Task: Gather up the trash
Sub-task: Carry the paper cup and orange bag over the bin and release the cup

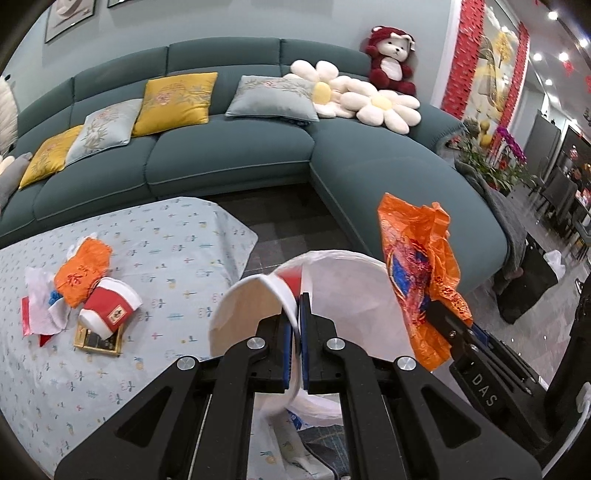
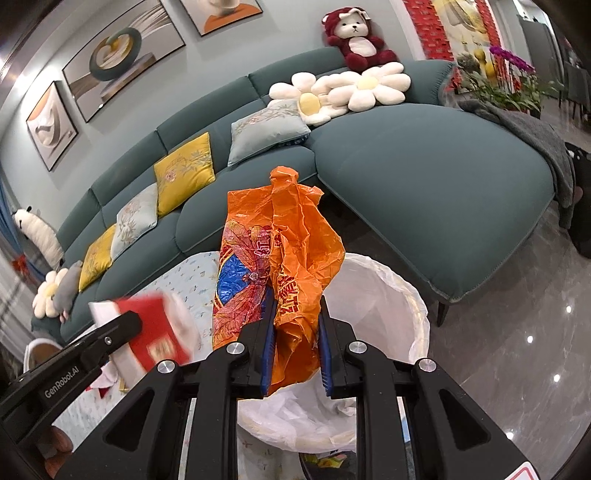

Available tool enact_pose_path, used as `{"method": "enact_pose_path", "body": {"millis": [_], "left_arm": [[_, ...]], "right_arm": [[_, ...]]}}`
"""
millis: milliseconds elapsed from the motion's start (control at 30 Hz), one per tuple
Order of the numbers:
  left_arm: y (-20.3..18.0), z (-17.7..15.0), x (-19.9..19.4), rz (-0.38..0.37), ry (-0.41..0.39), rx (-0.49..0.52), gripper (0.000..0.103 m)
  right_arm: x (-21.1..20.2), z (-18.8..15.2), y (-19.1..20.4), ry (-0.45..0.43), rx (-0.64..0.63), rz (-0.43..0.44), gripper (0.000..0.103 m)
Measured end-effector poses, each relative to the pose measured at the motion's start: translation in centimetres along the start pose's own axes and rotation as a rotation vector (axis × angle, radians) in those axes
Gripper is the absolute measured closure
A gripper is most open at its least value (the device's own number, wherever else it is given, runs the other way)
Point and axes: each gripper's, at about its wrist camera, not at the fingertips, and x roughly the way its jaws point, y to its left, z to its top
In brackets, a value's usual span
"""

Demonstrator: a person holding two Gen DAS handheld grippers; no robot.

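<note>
I get bright, even indoor light from ceiling spotlights [image 1: 553, 15], glaring off the glossy floor [image 2: 532, 338]; fisheye bending darkens my corners; the red paper cup [image 2: 155, 332] is motion-blurred.

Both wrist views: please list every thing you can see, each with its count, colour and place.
paper cup: one, red and white, in the left gripper
plastic bag: one, orange, in the right gripper, over the bin
bin: one, white liner, on the floor by the table
table: one, pale patterned cloth, before the sofa
trash pile: one, orange, red, white, on the table
sofa: one, teal, behind
cushions: several, yellow and grey, on the sofa
plush bear: one, red and white, on the sofa back
left gripper: shut on the cup
right gripper: shut on the bag
</note>
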Motion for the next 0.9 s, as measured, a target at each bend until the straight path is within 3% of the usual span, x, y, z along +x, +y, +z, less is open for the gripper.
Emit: {"method": "enact_pose_path", "body": {"millis": [700, 733, 833, 900], "left_arm": [[-2.9, 0.7, 3.6, -0.07, 0.06, 0.067, 0.098], [-2.9, 0.6, 3.7, -0.073, 0.064, 0.064, 0.094], [-2.8, 0.6, 3.7, -0.081, 0.063, 0.049, 0.059], [-2.7, 0.6, 3.3, -0.079, 0.044, 0.044, 0.053]], "right_arm": [[0.4, -0.2, -0.6, 0.021, 0.04, -0.009, 0.084], [0.4, -0.2, -0.6, 0.022, 0.04, -0.011, 0.083], [0.4, -0.1, -0.6, 0.025, 0.043, -0.017, 0.082], [0.5, -0.1, -0.5, 0.025, 0.044, -0.018, 0.081]]}}
